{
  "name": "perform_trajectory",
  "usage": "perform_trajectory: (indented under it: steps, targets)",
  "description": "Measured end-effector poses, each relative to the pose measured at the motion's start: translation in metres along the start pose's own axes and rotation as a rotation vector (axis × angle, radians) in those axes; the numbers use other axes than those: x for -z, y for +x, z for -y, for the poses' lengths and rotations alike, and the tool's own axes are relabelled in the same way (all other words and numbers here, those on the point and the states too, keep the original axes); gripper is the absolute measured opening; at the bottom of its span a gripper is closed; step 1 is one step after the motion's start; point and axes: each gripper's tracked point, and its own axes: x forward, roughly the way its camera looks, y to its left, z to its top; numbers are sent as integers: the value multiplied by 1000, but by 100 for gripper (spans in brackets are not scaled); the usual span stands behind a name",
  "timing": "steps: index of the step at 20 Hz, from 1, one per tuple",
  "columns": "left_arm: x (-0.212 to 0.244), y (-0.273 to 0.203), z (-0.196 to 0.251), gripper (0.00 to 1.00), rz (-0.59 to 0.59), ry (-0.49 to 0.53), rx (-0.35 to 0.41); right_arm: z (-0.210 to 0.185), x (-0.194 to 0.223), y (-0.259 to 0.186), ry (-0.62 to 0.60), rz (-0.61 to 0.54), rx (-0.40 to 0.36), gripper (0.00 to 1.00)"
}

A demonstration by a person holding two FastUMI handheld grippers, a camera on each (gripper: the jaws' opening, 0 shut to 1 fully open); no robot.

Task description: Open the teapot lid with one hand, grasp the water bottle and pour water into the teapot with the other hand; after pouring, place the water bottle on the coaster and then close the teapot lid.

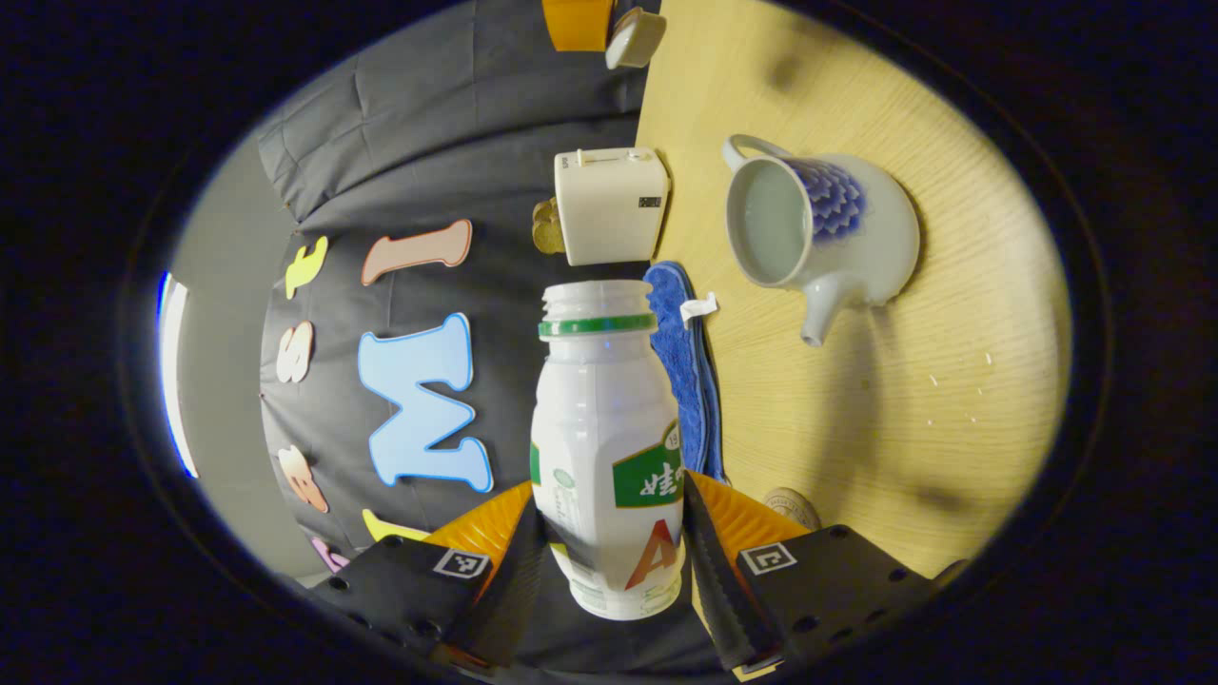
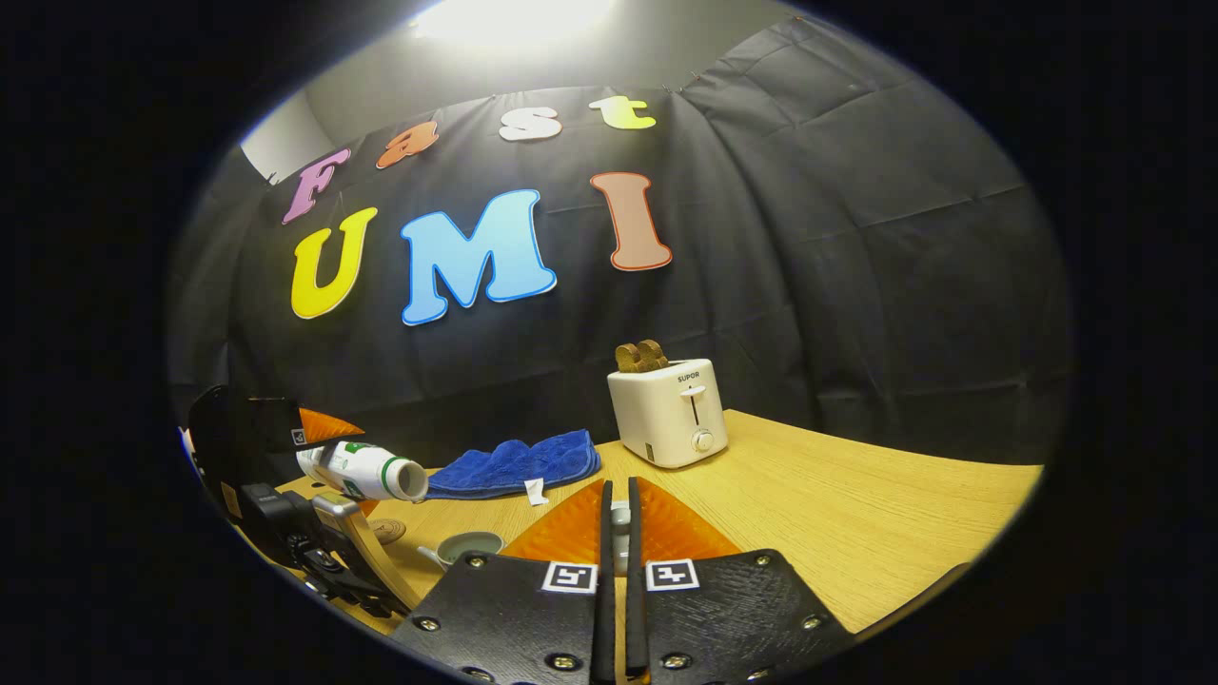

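Observation:
My left gripper (image 1: 614,490) is shut on a white water bottle (image 1: 604,419) with a green neck ring and no cap. In the right gripper view the bottle (image 2: 366,469) lies almost level, its mouth pointing right, above and just left of the teapot (image 2: 468,546). The white teapot (image 1: 847,247) with blue pattern stands open on the table, spout toward the near side. No stream of water is visible. My right gripper (image 2: 618,490) is shut on a small pale piece, the teapot lid (image 2: 619,533), held off to the right of the pot. A round coaster (image 1: 792,504) lies beside the teapot.
A white toaster (image 2: 671,414) with bread in it stands at the back of the wooden table (image 2: 856,514). A folded blue cloth (image 2: 514,463) lies left of the toaster, behind the teapot. The coaster (image 2: 385,530) sits under the left gripper (image 2: 314,447).

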Motion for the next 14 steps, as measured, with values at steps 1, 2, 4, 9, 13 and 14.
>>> perform_trajectory:
  steps: [1,2,4,9,13,14]
  targets:
    - [-1,0,-1,83,0,13,-6,0,1,0,-2,-2,0,4]
    - [-1,-1,-2,81,2,24,-11,0,1,0,-1,-5,-1,4]
    - [-2,-1,-4,78,6,29,-12,0,1,0,0,-5,-1,4]
    - [-7,-2,-9,81,16,59,-29,0,3,1,1,-8,-1,4]
    - [-9,-3,-12,81,20,80,-38,-1,3,1,-3,-8,-3,4]
    - [-9,-3,-14,85,21,87,-38,-1,2,1,-2,-9,-4,4]
